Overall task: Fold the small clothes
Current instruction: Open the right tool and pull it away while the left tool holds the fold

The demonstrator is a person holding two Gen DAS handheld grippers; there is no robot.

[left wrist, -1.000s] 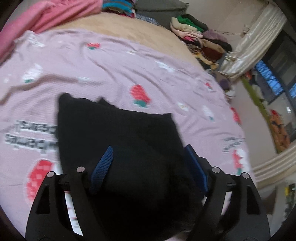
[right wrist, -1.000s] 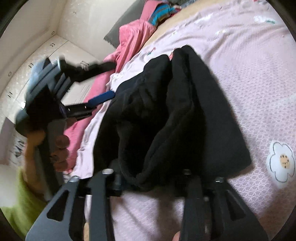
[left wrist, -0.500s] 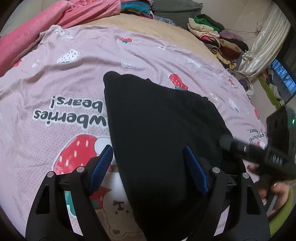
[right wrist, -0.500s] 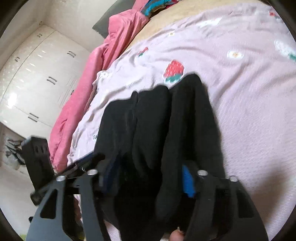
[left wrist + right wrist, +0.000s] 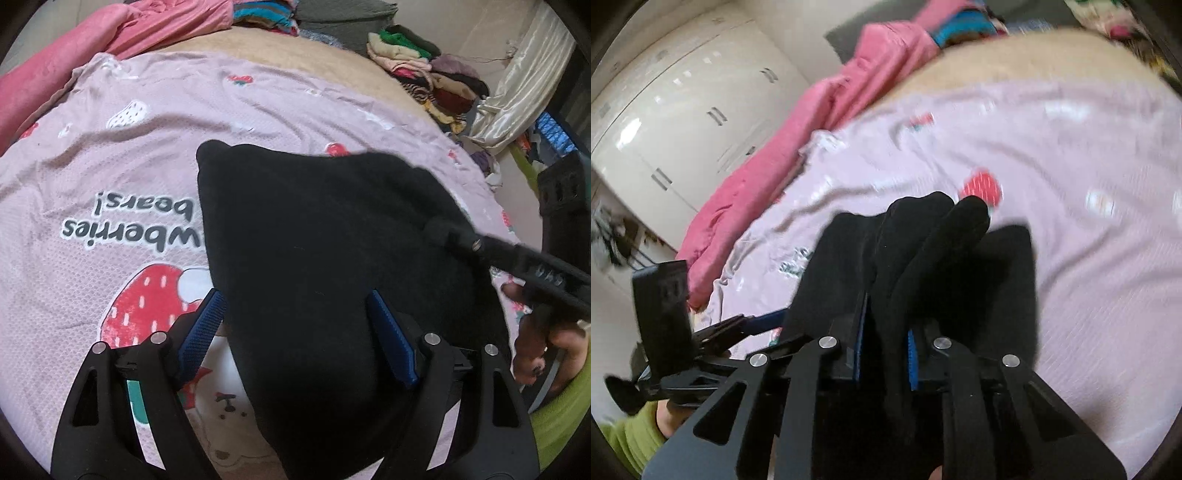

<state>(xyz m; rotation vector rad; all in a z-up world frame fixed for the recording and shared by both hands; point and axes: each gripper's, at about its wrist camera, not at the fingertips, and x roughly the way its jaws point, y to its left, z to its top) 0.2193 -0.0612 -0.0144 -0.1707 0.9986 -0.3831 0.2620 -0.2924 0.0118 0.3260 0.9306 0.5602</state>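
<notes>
The black garment (image 5: pixel 325 258) is the reference for every position below. In the left wrist view the left gripper (image 5: pixel 295 328) is spread wide, with its blue pads either side of the garment's near end; the cloth lies between them and is not pinched. The right gripper (image 5: pixel 884 354), nearest in its own view, is pressed together on a bunched fold of the garment's near edge; motion blur makes the exact depth of grip uncertain. The garment lies on the pink strawberry bedspread (image 5: pixel 110 184), doubled into a narrow shape tapering away from the grippers.

Progress: at least one fold appears complete. Judged remaining: release of the right-hand pinch, flattening, and probably one more fold.

Beyond the garment lie a pink blanket (image 5: pixel 110 44) and stacked clothes (image 5: pixel 424 74).

Change from one second ago: the garment was then lifted and hanging in loose folds from the right gripper, with the left gripper close over it. It is now spread down on the bedspread, and the left gripper has drawn back.
</notes>
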